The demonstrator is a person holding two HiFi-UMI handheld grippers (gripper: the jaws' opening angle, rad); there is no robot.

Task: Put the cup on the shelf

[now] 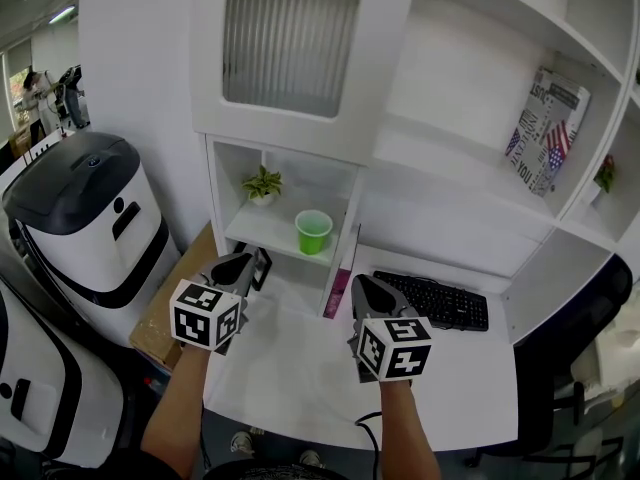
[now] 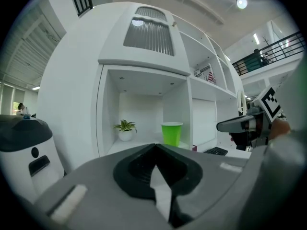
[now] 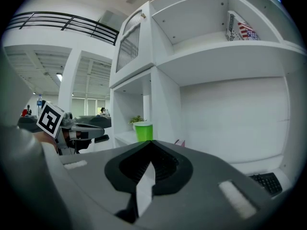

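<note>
Nearest, over the white desk (image 1: 300,368), the left gripper (image 1: 243,267) and the right gripper (image 1: 366,290) each have their jaws pressed together, holding nothing. Farther back, the green cup (image 1: 313,232) stands upright on the low shelf (image 1: 258,232), right of a small potted plant (image 1: 263,184).

The white shelf (image 1: 252,228) is carrying a green cup (image 1: 313,233) beside a small potted plant (image 1: 263,184); the white desk (image 1: 300,373) is holding a black keyboard (image 1: 435,301).

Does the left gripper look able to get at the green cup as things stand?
Probably yes: the green cup stands near the front edge of the open shelf, the potted plant apart to its left, nothing between it and the left gripper. Its jaws are shut.
</note>
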